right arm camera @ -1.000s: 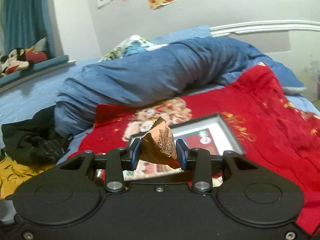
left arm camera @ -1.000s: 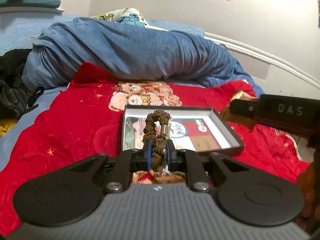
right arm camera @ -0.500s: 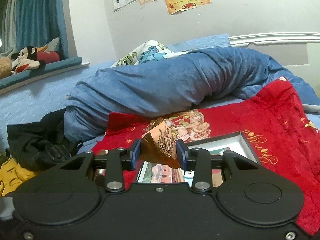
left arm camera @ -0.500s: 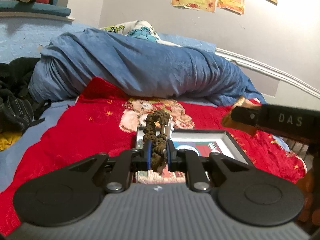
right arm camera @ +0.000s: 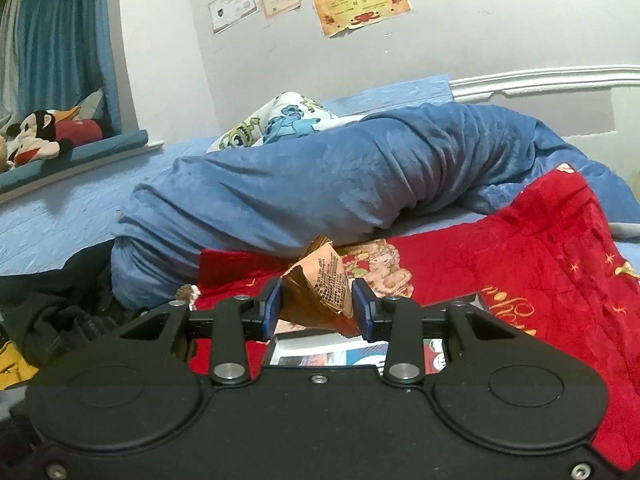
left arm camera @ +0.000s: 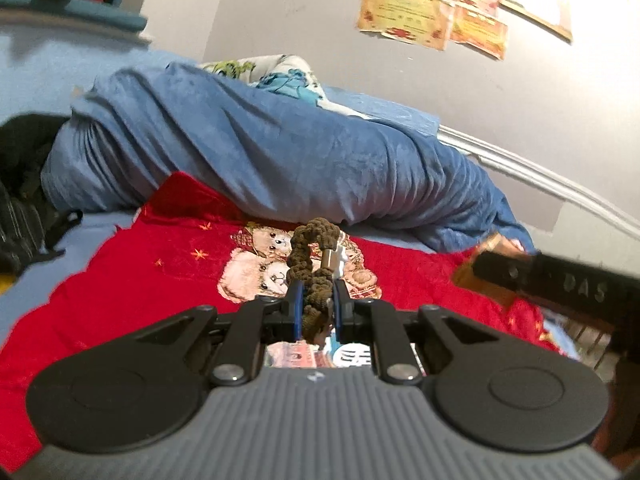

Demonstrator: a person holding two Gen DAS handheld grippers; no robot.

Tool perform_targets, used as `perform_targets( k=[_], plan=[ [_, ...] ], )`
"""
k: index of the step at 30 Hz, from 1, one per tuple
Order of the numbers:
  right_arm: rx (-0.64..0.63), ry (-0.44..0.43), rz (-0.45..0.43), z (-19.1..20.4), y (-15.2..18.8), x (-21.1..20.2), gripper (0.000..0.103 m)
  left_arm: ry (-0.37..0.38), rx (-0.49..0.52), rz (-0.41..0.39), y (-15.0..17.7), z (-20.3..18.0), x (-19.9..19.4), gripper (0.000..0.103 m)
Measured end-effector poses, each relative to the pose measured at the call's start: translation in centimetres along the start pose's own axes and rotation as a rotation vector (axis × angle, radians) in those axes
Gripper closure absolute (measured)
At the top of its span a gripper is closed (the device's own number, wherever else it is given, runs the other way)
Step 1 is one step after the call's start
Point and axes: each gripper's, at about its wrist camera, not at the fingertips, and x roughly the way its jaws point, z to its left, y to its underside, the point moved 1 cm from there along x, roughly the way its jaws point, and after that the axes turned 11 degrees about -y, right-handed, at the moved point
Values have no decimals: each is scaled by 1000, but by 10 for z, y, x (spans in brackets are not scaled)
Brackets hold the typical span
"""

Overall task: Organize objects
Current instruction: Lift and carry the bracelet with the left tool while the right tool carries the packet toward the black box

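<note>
L gripper [left arm camera: 316, 304] clamped on a brown braided cord loop [left arm camera: 314, 264], loop sticking up past the tips; R gripper [right arm camera: 318, 306] pinching an orange-brown snack packet [right arm camera: 322, 288], pads pressed on both sides; shallow box [right arm camera: 352, 354] w/ printed cards sits just under and behind both sets of tips; red blanket [left arm camera: 132, 272] below, rolled blue duvet [left arm camera: 256, 156] ahead.

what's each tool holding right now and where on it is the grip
The left tool is shut on the lower end of a brown braided cord. The right tool is shut across the lower half of a crinkled brown snack packet.
</note>
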Motion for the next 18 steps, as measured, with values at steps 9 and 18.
perform_targets(
  k=[9,18],
  plan=[
    [87,12,14,-59,10,21,67,-25,85,18,15,-20,42,85],
    [135,57,93,-86,39,52,67,-49,101,109,41,-8,82,85]
  ],
)
